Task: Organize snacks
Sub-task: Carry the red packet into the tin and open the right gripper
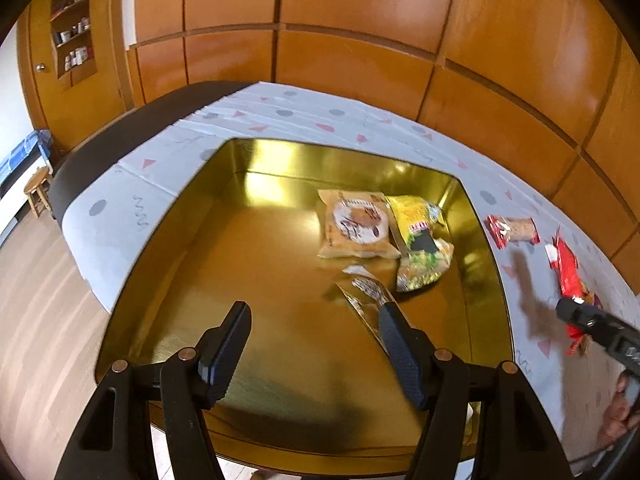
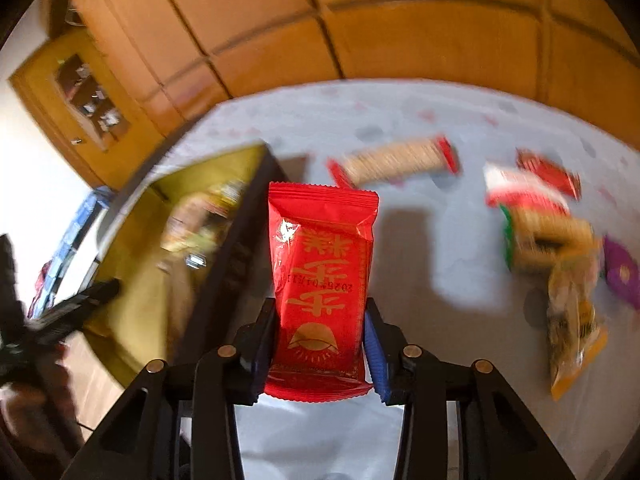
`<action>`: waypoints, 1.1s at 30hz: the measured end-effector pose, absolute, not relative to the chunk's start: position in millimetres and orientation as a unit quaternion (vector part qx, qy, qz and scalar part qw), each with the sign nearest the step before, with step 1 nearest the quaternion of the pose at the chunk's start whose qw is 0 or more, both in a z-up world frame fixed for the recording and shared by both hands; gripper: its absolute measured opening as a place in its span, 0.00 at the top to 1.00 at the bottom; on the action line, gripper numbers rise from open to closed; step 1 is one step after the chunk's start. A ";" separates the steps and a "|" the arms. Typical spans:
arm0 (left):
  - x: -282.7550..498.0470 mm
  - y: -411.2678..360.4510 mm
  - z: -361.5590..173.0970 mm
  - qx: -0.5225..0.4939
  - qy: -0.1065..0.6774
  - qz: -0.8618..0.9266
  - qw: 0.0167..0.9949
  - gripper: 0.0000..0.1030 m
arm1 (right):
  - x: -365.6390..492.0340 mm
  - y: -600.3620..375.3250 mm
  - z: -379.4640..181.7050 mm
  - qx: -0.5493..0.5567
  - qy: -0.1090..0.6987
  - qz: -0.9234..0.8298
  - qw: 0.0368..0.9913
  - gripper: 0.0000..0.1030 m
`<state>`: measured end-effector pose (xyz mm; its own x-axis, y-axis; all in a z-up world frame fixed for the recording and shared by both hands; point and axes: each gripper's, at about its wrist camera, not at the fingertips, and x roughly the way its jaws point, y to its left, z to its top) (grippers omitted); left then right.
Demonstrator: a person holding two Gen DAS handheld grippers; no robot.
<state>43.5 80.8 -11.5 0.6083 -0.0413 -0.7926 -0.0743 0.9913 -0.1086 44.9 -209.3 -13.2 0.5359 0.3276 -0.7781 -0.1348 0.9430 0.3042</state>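
Note:
A gold tin (image 1: 168, 236) fills the left wrist view. In its far right corner lie a beige cookie packet (image 1: 354, 226), a yellow packet (image 1: 414, 218) and a green-yellow packet (image 1: 424, 266). A gold wrapper (image 1: 366, 294) lies beside them. My left gripper (image 1: 314, 312) hovers open over the tin's bare floor, holding nothing, its right finger in front of the gold wrapper. My right gripper (image 2: 318, 312) is shut on a red packet (image 2: 322, 256) with gold print, lifted above the tablecloth to the right of the tin (image 2: 132, 256).
On the patterned white tablecloth (image 2: 420, 248) lie a cracker roll (image 2: 396, 160), a red-white packet (image 2: 528, 188), a green cookie packet (image 2: 548, 236), a purple packet (image 2: 622, 274) and a yellow bag (image 2: 572, 336). Wooden wall panels stand behind the table. A stool (image 1: 38, 190) stands on the floor at left.

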 end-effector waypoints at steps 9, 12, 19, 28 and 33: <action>45.0 97.9 -9.9 -0.083 0.436 0.029 0.896 0.35 | 65.8 -96.0 8.0 -0.024 0.456 0.216 0.863 0.60; 46.2 103.2 -10.0 -0.089 0.437 0.032 0.894 0.35 | 73.6 -67.4 -4.9 -0.066 0.469 0.219 0.853 0.60; 48.7 105.9 -13.9 -0.094 0.443 0.036 0.891 0.35 | 90.3 -42.9 -34.9 -0.110 0.497 0.215 0.834 0.60; 47.9 98.1 -15.2 -0.078 0.443 0.031 0.893 0.35 | 88.8 -51.1 -36.5 -0.102 0.494 0.217 0.836 0.53; 46.3 94.3 -13.1 -0.070 0.440 0.028 0.895 0.35 | 79.4 -67.6 -20.0 -0.074 0.475 0.216 0.850 0.46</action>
<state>46.3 94.3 -13.1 0.6117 -0.0108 -0.7910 -0.1125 0.9885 -0.1005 79.4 -67.6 -20.0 0.4552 0.2970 -0.8394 -0.4373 0.8958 0.0798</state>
